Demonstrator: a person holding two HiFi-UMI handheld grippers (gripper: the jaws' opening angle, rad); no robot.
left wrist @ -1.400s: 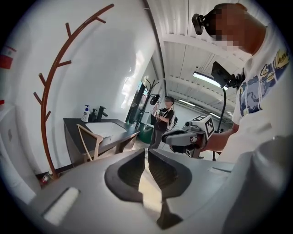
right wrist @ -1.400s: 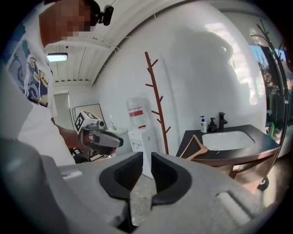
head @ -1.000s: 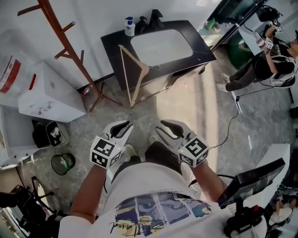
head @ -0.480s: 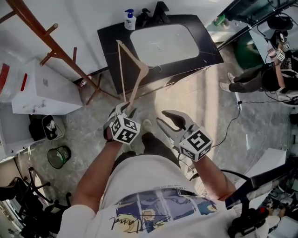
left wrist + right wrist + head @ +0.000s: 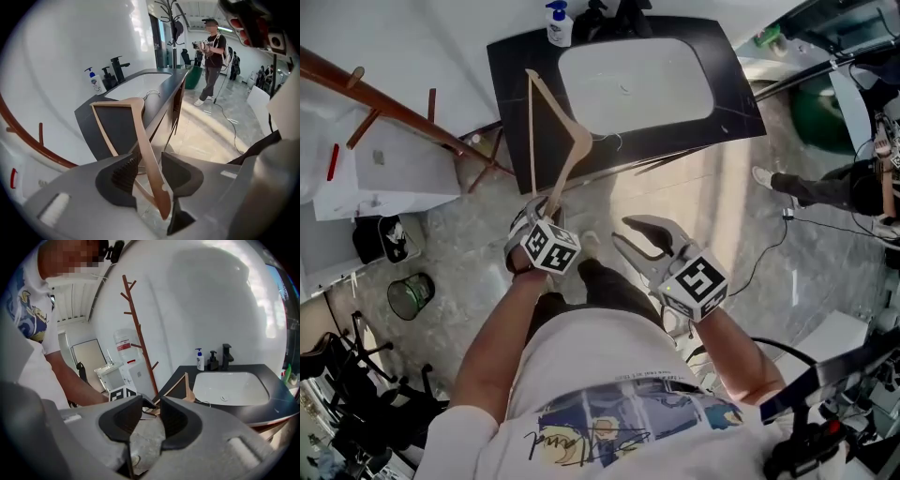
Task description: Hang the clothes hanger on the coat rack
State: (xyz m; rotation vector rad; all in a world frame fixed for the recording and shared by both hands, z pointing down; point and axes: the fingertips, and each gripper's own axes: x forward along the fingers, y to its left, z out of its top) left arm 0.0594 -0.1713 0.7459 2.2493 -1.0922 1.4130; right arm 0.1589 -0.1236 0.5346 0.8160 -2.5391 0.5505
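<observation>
Since a second ago the left claw (image 5: 541, 212) has left its place beside the right one and gone forward and down to the foot of the wooden hanger (image 5: 573, 148). Its jaws are opening. The left gripper view shows the hanger's lower arm passing between them, closer to the right-hand jaw, with a clear gap to the ribbed pad on the other side, so nothing is clamped.

The hanger leans upright against the front of the black desk (image 5: 514, 77). Its top corner rests at the desk's edge, beside the white basin (image 5: 635, 82), and its lower end is down near the floor at the claw. A soap bottle (image 5: 558, 22) stands at the back of the desk.

The right claw (image 5: 643, 240) has drifted a little forward. It hangs over the floor to the right of the left one, well apart from the hanger, its jaws spread wide with only floor between them.

The brown coat rack (image 5: 390, 105) stands slanted in the head view, to the left of the desk, and carries nothing.
</observation>
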